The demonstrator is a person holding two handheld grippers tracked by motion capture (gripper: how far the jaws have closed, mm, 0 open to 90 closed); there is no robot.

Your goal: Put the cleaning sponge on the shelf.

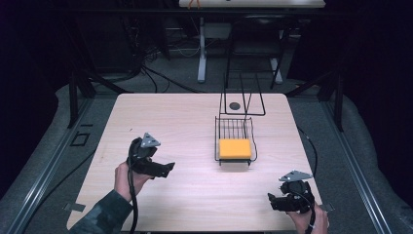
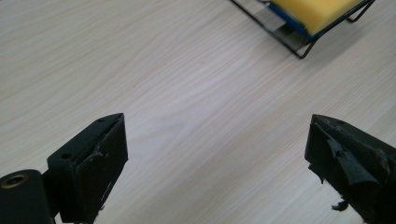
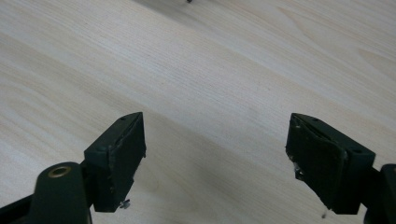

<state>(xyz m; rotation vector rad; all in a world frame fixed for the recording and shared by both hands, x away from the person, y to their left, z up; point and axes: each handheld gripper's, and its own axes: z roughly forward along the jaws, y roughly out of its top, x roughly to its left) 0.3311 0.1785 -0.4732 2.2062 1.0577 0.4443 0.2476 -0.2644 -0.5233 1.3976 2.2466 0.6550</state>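
Sponge [image 1: 235, 148] at wire rack [image 1: 217, 141] front edge

No text, label, brand, number or sign can be read anywhere — not on the yellow sponge [image 1: 235, 148], the wire rack [image 1: 234, 127] or the wooden table [image 1: 170, 117] — all surfaces plain.

— Where does everything sit for you right now?

— Your table [image 1: 195, 195] carries a wire rack [image 1: 234, 131] right of centre, and a sponge [image 1: 235, 148] lies in the rack's near end. Behind the rack, toward the far edge, stands a wire frame [image 1: 242, 100] with a small disc [image 1: 234, 105] on the tabletop inside it.

— And your hands?

— Your left gripper [image 1: 163, 169] is left of the rack (well apart from it); your right gripper [image 1: 273, 201] sits at the near right corner.
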